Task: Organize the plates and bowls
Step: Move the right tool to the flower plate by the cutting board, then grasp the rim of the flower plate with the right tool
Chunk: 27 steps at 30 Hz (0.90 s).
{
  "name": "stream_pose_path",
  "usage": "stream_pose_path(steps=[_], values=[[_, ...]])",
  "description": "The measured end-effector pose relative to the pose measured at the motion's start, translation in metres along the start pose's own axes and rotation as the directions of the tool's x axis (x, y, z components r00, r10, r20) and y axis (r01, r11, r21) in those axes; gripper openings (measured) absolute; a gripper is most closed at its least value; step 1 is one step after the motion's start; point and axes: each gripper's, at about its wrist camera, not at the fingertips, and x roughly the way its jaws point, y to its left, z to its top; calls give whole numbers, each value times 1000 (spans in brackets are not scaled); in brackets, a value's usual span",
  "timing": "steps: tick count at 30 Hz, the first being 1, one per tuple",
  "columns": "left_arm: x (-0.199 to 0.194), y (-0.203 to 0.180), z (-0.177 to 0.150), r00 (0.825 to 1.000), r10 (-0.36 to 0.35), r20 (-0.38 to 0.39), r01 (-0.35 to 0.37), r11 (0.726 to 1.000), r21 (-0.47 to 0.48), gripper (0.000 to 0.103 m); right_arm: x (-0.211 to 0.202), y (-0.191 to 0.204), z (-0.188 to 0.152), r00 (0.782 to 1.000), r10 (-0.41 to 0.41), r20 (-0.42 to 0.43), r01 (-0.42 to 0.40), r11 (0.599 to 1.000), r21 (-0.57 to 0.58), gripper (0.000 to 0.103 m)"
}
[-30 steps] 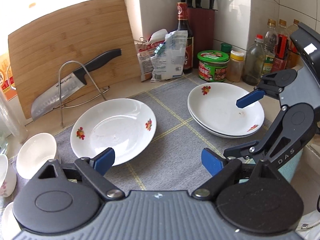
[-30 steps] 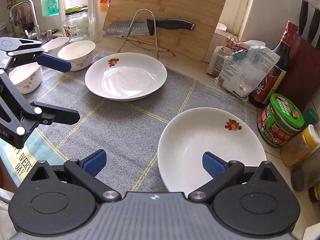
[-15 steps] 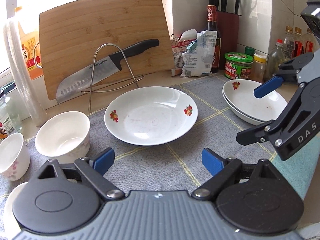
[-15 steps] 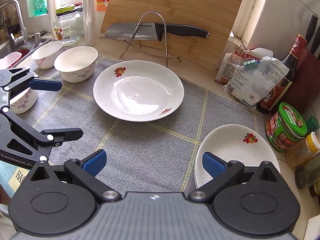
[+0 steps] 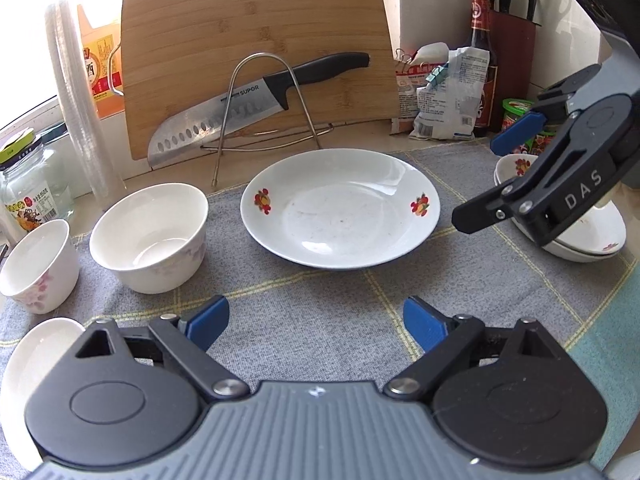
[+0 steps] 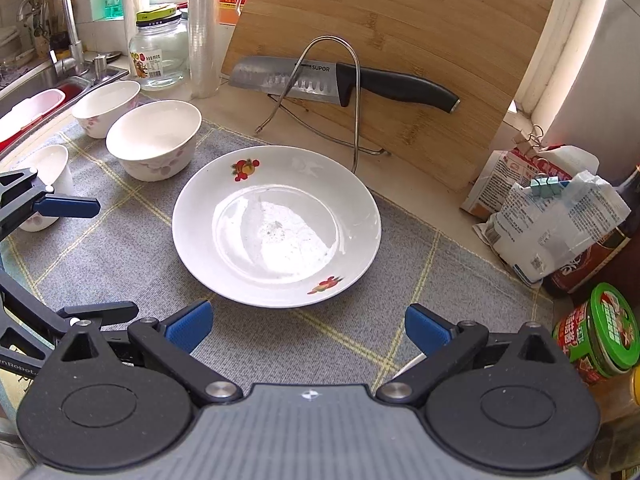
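a glossy white plate with small red fruit motifs on its sloping rim sits in the middle of a grey woven mat lined with thin yellow checks, spread over a pale counter. to its left stand rounded white bowls: the nearest bowl bears faint purple flowers, a second bowl sits behind it toward the steel sink, and a third bowl lies partly behind the left gripper, whose blue-padded jaws are spread with nothing between them. in the left wrist view a stack of plates of the same kind rests at the mat's right end, partly hidden by the right gripper; it looks like two plates, though the count is hard to read. the right gripper's jaws are also spread wide and hold nothing, just short of the lone plate. behind, a bamboo cutting board leans upright, with a dimpled steel knife with a black handle propped across a bent wire stand. a glass jar, crumpled packets and a green-lidded tub line the tiled edge.
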Motion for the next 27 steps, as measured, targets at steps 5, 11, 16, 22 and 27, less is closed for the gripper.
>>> stream_pose_path(steps=[5,11,16,22,27], values=[[13,-5,-1,999,4,-40,-5,1000,-7,94,22,-12,10,999,35,-24,-35,999,-22,103],[28,-10,-3,997,-11,-78,11,1000,6,94,40,-23,19,997,58,-58,-61,997,-45,103],[44,-12,0,994,-30,-105,32,999,10,94,54,-30,24,994,69,-86,-73,996,-47,103],[60,-9,6,991,-64,-115,63,998,-10,97,75,-39,31,987,111,-114,-114,993,-20,103],[70,-6,11,991,-76,-106,75,997,-11,103,92,-42,37,978,153,-141,-155,988,-8,103]])
